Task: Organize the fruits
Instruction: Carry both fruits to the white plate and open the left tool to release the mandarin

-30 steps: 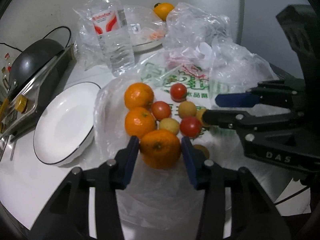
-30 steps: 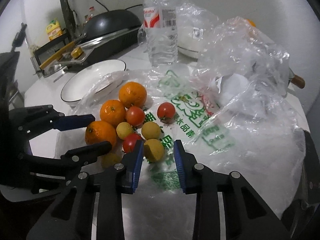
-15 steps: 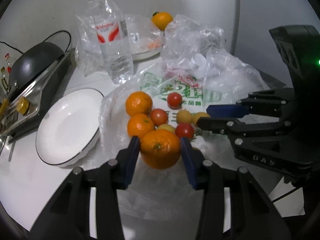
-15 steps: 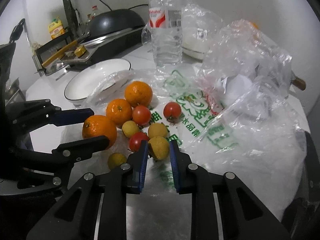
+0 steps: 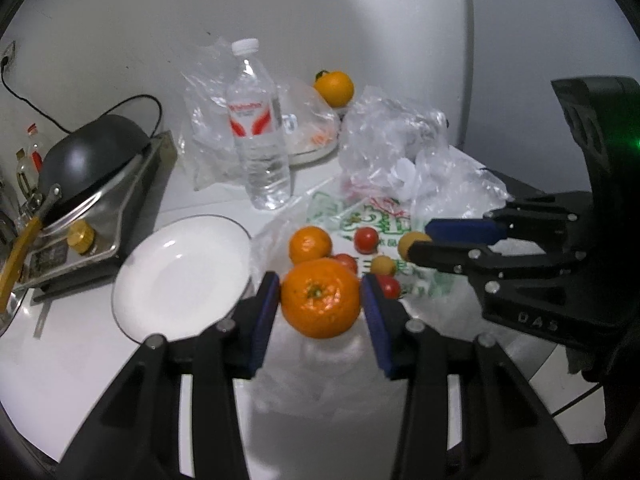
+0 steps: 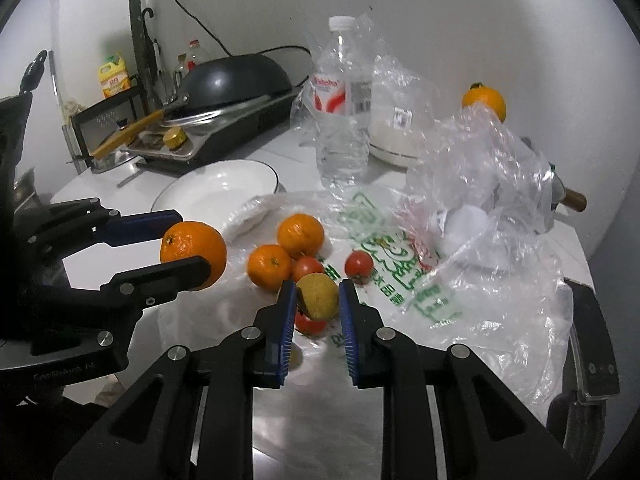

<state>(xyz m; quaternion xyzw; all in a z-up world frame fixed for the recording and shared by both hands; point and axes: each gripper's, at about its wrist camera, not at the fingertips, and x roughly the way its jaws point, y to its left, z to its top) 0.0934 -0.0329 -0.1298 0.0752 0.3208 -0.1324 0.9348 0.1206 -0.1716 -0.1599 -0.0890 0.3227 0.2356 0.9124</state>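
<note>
White counter (image 5: pixel 80 368), orange (image 5: pixel 320 298) stem-end facing camera

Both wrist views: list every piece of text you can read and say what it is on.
"DAS": moulded on the right gripper body, left wrist view.
Water bottle label: red and white brand print, too blurred to read.
Plastic bag: green printed characters, too blurred to read.
Yellow bottle on the rack: label too small.
Left gripper body: faint lettering, unreadable.

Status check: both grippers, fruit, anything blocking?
Left gripper shut on an orange, off the table. Right gripper shut on a small yellow fruit. White plate bare and unobstructed. Remaining fruit on the plastic bag.
</note>
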